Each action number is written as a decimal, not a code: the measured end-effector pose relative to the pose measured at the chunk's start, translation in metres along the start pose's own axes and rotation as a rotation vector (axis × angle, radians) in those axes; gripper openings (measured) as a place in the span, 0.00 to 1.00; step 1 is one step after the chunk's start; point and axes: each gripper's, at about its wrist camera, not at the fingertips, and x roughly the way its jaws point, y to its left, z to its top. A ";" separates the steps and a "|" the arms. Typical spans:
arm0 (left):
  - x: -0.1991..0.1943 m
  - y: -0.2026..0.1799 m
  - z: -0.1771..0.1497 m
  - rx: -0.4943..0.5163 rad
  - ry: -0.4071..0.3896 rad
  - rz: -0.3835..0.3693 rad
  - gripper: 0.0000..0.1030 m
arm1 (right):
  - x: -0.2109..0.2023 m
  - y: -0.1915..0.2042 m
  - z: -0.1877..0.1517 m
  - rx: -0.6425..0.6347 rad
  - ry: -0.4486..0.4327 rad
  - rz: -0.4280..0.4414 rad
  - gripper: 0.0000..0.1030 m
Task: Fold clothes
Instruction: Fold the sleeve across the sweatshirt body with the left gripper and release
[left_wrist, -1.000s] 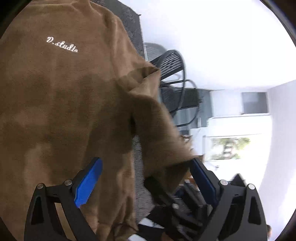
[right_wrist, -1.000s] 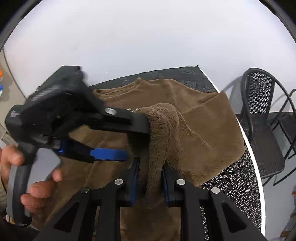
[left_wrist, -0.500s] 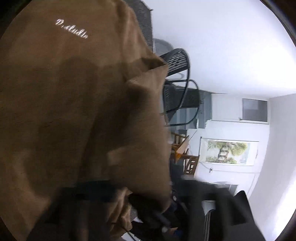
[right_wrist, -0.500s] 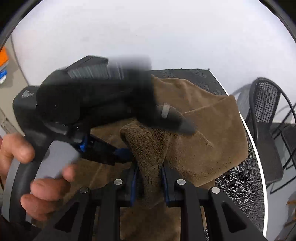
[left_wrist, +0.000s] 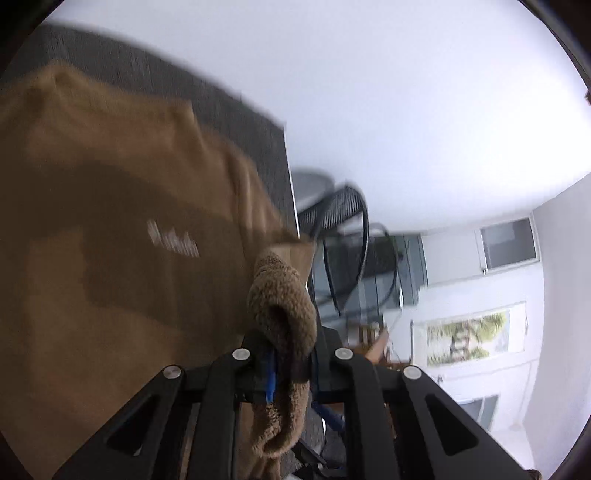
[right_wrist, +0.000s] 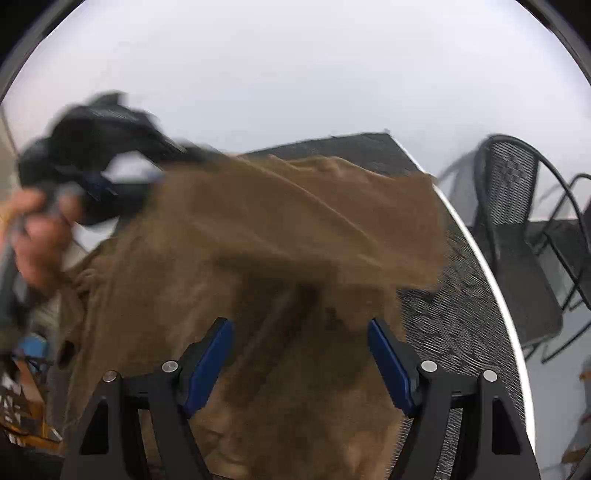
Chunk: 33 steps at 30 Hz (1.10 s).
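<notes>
A brown fleece sweatshirt (left_wrist: 129, 206) with a white embroidered logo (left_wrist: 173, 242) lies on a dark patterned table mat (left_wrist: 255, 125). My left gripper (left_wrist: 288, 350) is closing, and its pads pinch a rolled edge of the fleece (left_wrist: 282, 306), which hangs out below the jaws. In the right wrist view the sweatshirt (right_wrist: 295, 229) is stretched up toward the upper left, where a hand (right_wrist: 40, 236) holds the blurred left gripper. My right gripper (right_wrist: 301, 350) is opening. Its blue pads (right_wrist: 210, 362) stand wide apart above the cloth and grip nothing.
The mat (right_wrist: 454, 332) covers a round table with a white rim (right_wrist: 491, 280) on the right. Black metal mesh chairs (right_wrist: 513, 221) stand beyond that edge, and one chair (left_wrist: 343, 229) shows past the sweatshirt. A white wall fills the background.
My left gripper went from wide open to shut on the fleece edge, then drew it up and away. My right gripper let go of the fold it held and opened.
</notes>
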 end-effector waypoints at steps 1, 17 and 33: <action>-0.012 0.001 0.009 0.000 -0.031 0.006 0.15 | 0.003 -0.006 -0.001 0.017 0.012 -0.021 0.75; -0.086 0.134 0.016 -0.162 -0.090 0.363 0.15 | 0.071 -0.038 0.038 0.047 0.054 -0.185 0.75; -0.077 0.153 0.006 0.059 -0.102 1.044 0.73 | 0.158 0.029 0.105 -0.166 0.142 -0.193 0.75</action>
